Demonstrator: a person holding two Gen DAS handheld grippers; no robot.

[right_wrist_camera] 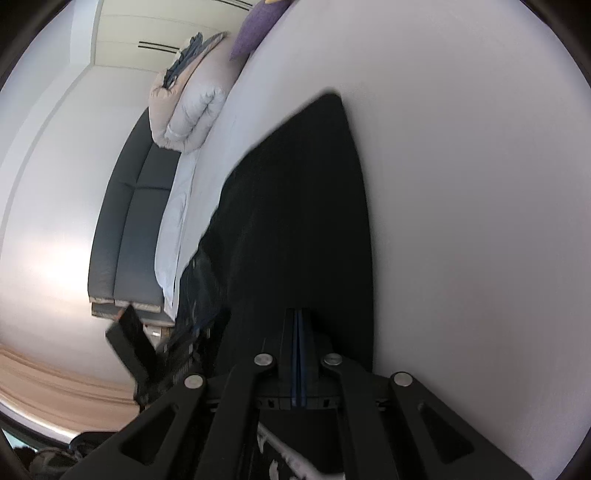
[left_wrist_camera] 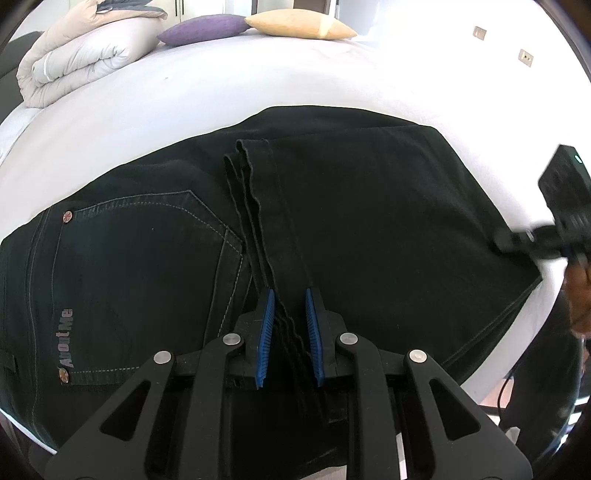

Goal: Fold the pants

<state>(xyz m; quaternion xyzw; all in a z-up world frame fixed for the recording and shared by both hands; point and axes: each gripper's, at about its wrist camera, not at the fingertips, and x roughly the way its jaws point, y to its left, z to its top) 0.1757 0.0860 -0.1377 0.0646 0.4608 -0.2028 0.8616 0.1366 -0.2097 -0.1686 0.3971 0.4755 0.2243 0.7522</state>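
Dark pants (left_wrist_camera: 332, 206) lie folded across the white bed (left_wrist_camera: 184, 92), with both my grippers at their edges.

In the left wrist view, my left gripper (left_wrist_camera: 290, 306) sits at the lower middle of the frame, its blue-padded fingers (left_wrist_camera: 266, 332) narrowly apart around the stacked leg hems, not clamped flat. A back pocket with pale stitching shows at the left. My right gripper (left_wrist_camera: 517, 240) appears at the right edge of that frame, at the pants' fold. In the right wrist view, its fingers (right_wrist_camera: 300, 350) are pressed together on the dark fabric at the lower middle. A folded duvet (left_wrist_camera: 77, 62), a purple cushion (left_wrist_camera: 203, 29) and a yellow cushion (left_wrist_camera: 299, 24) lie along the top of the frame.
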